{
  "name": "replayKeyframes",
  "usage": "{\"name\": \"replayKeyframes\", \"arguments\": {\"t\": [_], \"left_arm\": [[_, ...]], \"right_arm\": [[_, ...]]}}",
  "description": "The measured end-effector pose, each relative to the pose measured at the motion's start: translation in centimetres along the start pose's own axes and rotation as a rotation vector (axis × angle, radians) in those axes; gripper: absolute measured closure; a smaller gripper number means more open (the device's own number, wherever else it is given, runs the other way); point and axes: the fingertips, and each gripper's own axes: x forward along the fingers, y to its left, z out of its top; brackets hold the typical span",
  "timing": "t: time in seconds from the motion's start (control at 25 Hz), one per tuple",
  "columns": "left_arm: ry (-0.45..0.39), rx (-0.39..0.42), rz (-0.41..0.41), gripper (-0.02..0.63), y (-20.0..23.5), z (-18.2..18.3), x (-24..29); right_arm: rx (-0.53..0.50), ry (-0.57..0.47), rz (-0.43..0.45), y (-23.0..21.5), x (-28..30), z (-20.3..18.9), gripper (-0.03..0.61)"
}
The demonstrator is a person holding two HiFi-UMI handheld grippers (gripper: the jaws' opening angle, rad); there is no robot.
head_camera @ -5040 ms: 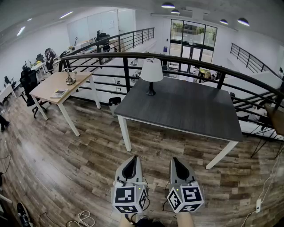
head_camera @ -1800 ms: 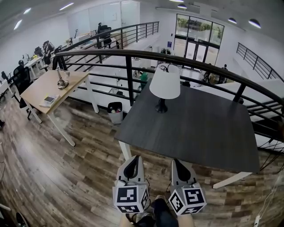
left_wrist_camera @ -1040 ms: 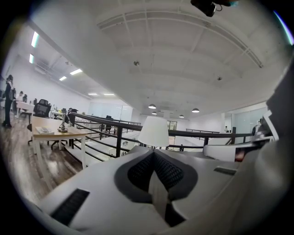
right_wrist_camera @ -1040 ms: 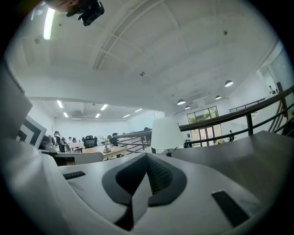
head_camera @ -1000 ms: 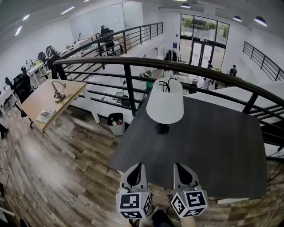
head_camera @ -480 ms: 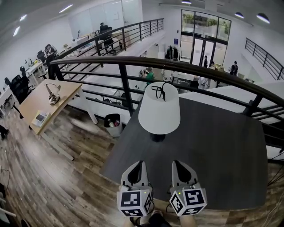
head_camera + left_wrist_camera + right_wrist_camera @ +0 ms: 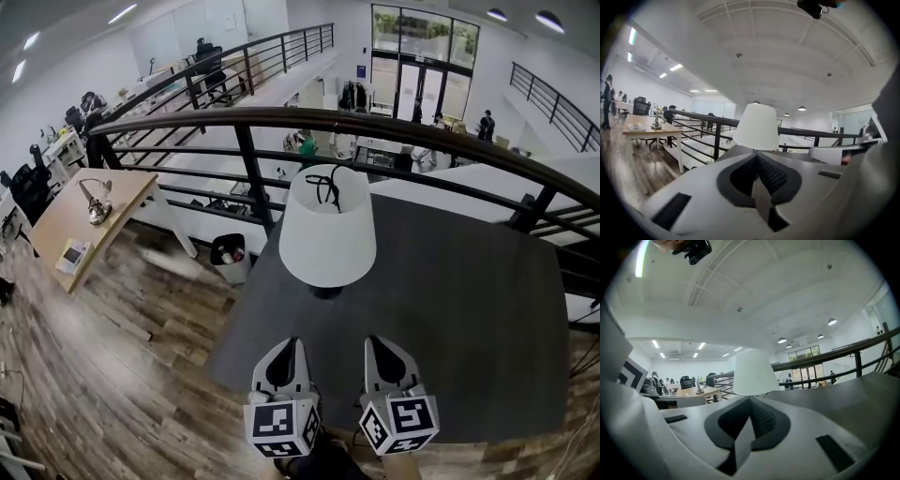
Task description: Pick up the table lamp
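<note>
Lamp (image 7: 327,230) centre frame on counter (image 7: 459,309); left tool (image 7: 284,347) and right tool (image 7: 380,347) both pressed together, empty. They should spread before reaching it.

The table lamp's (image 7: 327,234) shade hides its stem and most of its base (image 7: 326,293) from above.
</note>
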Motion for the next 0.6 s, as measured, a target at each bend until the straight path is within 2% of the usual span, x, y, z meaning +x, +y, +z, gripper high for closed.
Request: {"name": "replayKeyframes", "arguments": {"t": [0.32, 0.6], "left_arm": [[0.020, 0.012, -0.049, 0.601, 0.7, -0.7, 2.6], [0.021, 0.026, -0.059, 0.601, 1.7, -1.4, 5.0]], "right_arm": [[-0.008, 0.014, -0.055, -1.1, 2.1, -0.8, 0.583], [-0.040, 0.008, -0.087, -1.4, 4.1, -0.9, 0.583]]}}
